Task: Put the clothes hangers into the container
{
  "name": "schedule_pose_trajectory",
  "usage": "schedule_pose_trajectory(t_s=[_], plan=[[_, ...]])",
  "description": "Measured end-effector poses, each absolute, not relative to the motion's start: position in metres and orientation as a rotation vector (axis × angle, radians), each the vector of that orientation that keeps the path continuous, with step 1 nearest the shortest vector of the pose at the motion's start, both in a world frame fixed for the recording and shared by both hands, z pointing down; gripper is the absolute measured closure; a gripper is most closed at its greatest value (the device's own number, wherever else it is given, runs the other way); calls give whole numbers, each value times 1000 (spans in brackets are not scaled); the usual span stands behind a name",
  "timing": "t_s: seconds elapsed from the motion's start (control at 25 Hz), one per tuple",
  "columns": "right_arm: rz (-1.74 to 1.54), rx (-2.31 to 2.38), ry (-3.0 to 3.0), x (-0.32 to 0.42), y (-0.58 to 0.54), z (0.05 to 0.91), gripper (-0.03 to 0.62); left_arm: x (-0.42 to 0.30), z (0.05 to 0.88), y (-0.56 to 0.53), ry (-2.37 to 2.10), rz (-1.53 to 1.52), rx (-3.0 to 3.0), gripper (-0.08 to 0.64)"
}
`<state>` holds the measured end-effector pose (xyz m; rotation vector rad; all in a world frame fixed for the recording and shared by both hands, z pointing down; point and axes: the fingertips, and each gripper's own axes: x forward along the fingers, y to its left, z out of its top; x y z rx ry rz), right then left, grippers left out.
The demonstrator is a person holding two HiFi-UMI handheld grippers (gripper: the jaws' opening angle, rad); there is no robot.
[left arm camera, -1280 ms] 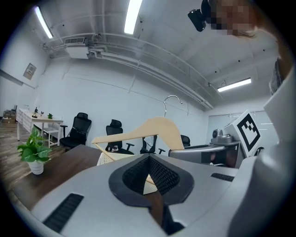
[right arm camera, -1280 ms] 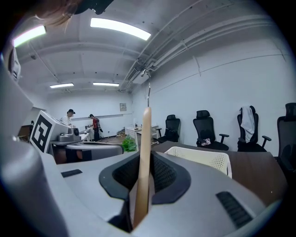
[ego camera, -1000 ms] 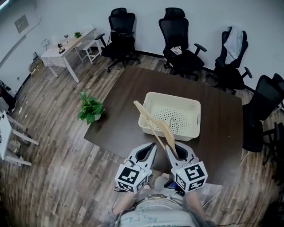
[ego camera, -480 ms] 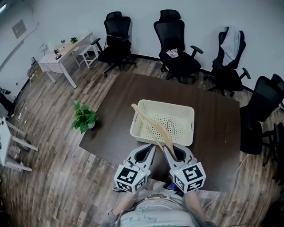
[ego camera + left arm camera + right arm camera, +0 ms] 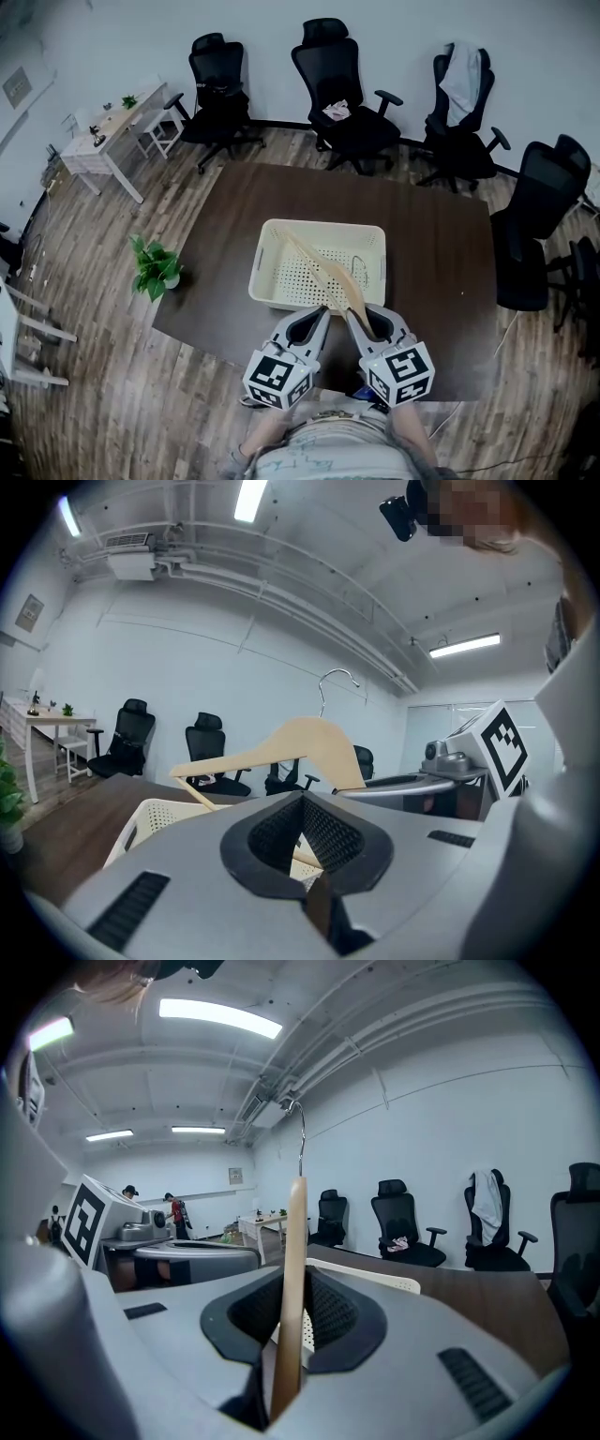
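Wooden hanger [image 5: 347, 289]: pinched by one arm in my right tongs [image 5: 364, 317], slanting out over the cream container [image 5: 323, 225] so it can drop inside.
Left tongs [image 5: 314, 319]: pressed together, empty, riding alongside.
Bench [image 5: 431, 244]: carries the container.
Stage, I judge: hanger above the container, not released.

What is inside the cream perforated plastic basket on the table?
The cream plastic basket shows only its bare perforated floor. The wooden clothes hanger in the right gripper crosses above it and hides a strip.
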<state>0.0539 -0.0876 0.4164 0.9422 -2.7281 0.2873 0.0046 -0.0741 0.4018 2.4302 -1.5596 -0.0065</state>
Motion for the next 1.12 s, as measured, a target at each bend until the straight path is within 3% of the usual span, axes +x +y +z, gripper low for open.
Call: schedule_pose_trajectory(t_s=[0.6, 1.12], plan=[[314, 1028, -2679, 64, -102, 425, 532, 15, 410, -86, -1466, 17, 2468, 549], [329, 1146, -2603, 29, -121, 428, 532, -14, 406, -117, -1299, 23, 2565, 549]])
